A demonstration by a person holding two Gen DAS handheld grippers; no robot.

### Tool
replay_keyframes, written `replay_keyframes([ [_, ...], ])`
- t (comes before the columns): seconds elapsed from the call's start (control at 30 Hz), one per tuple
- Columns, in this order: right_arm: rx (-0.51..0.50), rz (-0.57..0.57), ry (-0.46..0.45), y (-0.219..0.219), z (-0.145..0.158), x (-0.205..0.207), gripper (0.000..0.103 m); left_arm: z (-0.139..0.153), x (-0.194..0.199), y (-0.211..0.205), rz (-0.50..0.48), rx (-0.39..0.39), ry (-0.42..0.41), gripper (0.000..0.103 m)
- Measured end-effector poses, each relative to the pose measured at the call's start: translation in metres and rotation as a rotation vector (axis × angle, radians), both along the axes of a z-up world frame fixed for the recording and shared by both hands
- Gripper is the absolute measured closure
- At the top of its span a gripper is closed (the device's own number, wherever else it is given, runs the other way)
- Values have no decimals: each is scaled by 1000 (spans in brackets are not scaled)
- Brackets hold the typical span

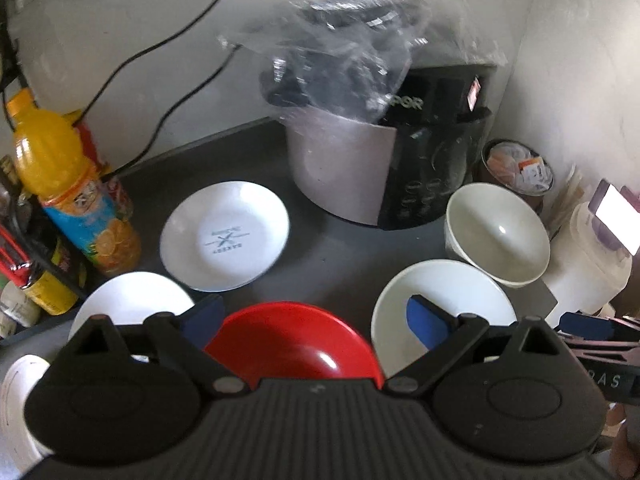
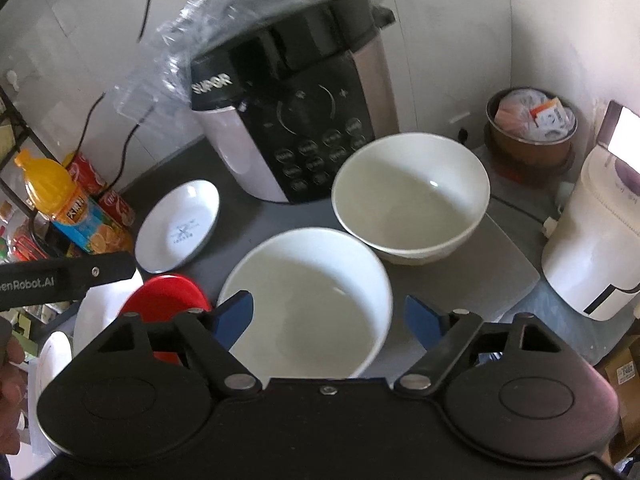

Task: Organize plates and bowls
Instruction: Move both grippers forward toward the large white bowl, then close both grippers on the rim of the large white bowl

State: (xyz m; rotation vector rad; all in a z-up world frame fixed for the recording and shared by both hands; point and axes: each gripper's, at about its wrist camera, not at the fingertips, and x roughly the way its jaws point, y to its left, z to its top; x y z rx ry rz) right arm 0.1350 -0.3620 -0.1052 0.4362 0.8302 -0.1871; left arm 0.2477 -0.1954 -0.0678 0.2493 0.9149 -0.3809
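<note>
Bowls and plates crowd the dark table [image 2: 256, 232] in front of the rice cooker [image 2: 296, 120]. Nearest the cooker's panel sits a white bowl [image 2: 412, 196]; touching its near side is a second white bowl [image 2: 308, 300]. A printed white plate [image 1: 224, 236] lies left of the cooker, with a red bowl [image 1: 292, 340] and another white plate [image 1: 132, 300] nearer still. Right gripper [image 2: 328, 320] hovers over the second white bowl, fingers spread wide, gripping nothing. Left gripper [image 1: 316, 320] hangs over the red bowl, fingers likewise wide and empty. An orange juice bottle [image 1: 68, 184] stands far left of the cooker.
</note>
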Motion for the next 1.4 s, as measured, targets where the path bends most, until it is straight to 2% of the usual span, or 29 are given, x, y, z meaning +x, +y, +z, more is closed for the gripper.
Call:
replay_keyframes([
  [0.07,10,5,19,-7,-6,1,27,-6,0,-10,-3,21,3,5],
  [0.13,21,10,37,-13,-13,2,31,-11,1,-16,-17,1,32,5],
  [0.23,53,14,61,-23,-23,2,34,-19,1,-29,-34,15,53,12],
  [0.43,100,38,106,-34,-41,4,47,-32,10,-51,-48,37,73,26],
  [0.53,125,53,130,-39,-50,6,56,-40,16,-62,-58,51,93,37],
  [0.6,146,56,141,-43,-56,7,56,-46,20,-68,-67,61,105,45],
  [0.73,188,64,167,-48,-66,11,62,-59,27,-78,-73,92,132,48],
  [0.87,230,69,184,-53,-75,16,64,-68,32,-87,-89,146,125,49],
  [1.03,254,82,204,-55,-81,23,66,-83,40,-95,-107,193,158,56],
  [1.1,273,88,202,-57,-83,25,72,-89,44,-96,-104,211,165,61],
  [1.13,285,88,197,-57,-84,26,80,-93,45,-97,-105,217,173,62],
  [1.17,298,91,185,-57,-84,26,83,-97,47,-97,-109,218,185,66],
  [1.27,267,93,184,-53,-81,28,84,-108,51,-94,-117,220,229,85],
  [1.4,260,85,176,-57,-79,28,85,-110,49,-89,-116,193,248,88],
])
